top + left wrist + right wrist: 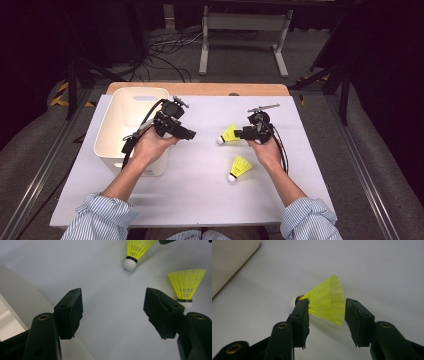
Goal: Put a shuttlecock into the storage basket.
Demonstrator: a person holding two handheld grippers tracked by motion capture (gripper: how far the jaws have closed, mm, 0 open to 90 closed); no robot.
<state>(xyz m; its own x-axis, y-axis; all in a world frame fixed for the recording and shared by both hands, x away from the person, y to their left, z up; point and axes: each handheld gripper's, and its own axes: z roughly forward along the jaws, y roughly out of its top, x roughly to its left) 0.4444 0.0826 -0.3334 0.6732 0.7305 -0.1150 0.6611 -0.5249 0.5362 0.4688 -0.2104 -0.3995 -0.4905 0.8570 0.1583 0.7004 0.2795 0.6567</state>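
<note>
Person wears a blue-and-white striped shirt, sleeves (102, 216) rolled up to the elbow on both arms. Left gripper (189, 134) and right gripper (237, 133) are black, blocky units, each with a black cable (141, 125) trailing back and a thin grey plate (263, 107) on top. Up close the jaws are matte black with flat rectangular pads (70, 312) and brass-coloured rivets (282, 326) at the pivots.

Two yellow mesh-skirted shuttlecocks with white cork heads are seen lying on their sides on the white table, the farther shuttlecock (228, 135) just beyond the nearer shuttlecock (239, 168), both heads pointing left.
</note>
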